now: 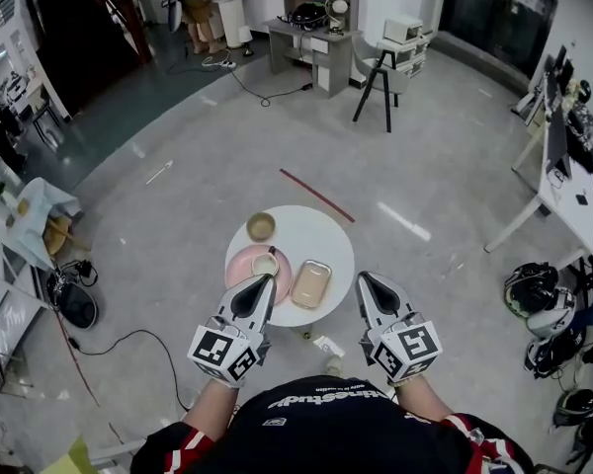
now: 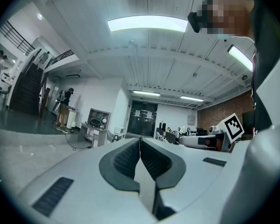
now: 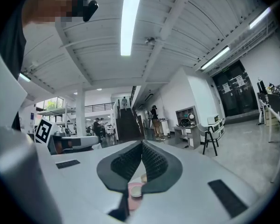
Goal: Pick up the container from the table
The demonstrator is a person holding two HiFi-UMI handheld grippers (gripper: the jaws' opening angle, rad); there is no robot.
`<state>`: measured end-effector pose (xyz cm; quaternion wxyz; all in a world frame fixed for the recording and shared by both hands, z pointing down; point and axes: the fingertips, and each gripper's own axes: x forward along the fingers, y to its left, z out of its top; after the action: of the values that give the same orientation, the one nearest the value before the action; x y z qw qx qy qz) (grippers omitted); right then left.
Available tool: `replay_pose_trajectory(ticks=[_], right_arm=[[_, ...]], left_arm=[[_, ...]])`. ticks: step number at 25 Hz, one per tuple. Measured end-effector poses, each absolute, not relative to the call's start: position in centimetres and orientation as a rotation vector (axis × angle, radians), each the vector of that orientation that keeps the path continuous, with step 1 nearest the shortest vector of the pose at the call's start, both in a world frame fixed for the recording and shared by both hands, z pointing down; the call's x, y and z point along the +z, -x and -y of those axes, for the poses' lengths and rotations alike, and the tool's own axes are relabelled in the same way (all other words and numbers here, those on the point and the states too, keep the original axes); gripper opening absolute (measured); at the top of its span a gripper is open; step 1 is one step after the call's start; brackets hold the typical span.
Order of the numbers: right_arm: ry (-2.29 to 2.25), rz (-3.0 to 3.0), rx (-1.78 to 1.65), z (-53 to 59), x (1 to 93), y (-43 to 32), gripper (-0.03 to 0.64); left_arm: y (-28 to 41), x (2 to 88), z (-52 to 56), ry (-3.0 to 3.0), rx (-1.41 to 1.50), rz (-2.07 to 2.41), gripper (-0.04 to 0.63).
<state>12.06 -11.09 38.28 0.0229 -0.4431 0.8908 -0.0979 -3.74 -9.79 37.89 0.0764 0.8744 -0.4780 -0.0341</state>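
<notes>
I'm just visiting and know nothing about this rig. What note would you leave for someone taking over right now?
Left gripper: shut, empty, at the near edge of the round white table.
Right gripper: shut, empty, by the table's right edge.
Rectangular beige container: on the table between the grippers, right of the pink plate.
Done: nothing lifted yet.
Left: open a gripper, grasp the container, lift it.

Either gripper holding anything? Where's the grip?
Nothing held: left gripper and right gripper are both shut, empty; the container lies ungripped on the table.
</notes>
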Motion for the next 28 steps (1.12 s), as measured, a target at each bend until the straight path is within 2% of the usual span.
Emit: replay_pose_trajectory(ticks=[14, 24, 28], right_arm=[[1.304, -2.771, -0.359, 16.3, 39.0, -18.5, 0.012], [1.344, -2.763, -0.371, 17.5, 40.3, -17.4, 0.012], [1.372, -2.745, -0.379, 17.4, 40.3, -14.9, 0.012]], left_arm=[[-3.9, 38.2, 14.3, -2.620, -0.011, 1.436, 0.025], [-3.3, 39.6, 15.8, -2.643, 0.007, 1.386, 0.025], [-1.0, 39.7, 16.2, -2.672, 0.016, 1.357, 0.025]])
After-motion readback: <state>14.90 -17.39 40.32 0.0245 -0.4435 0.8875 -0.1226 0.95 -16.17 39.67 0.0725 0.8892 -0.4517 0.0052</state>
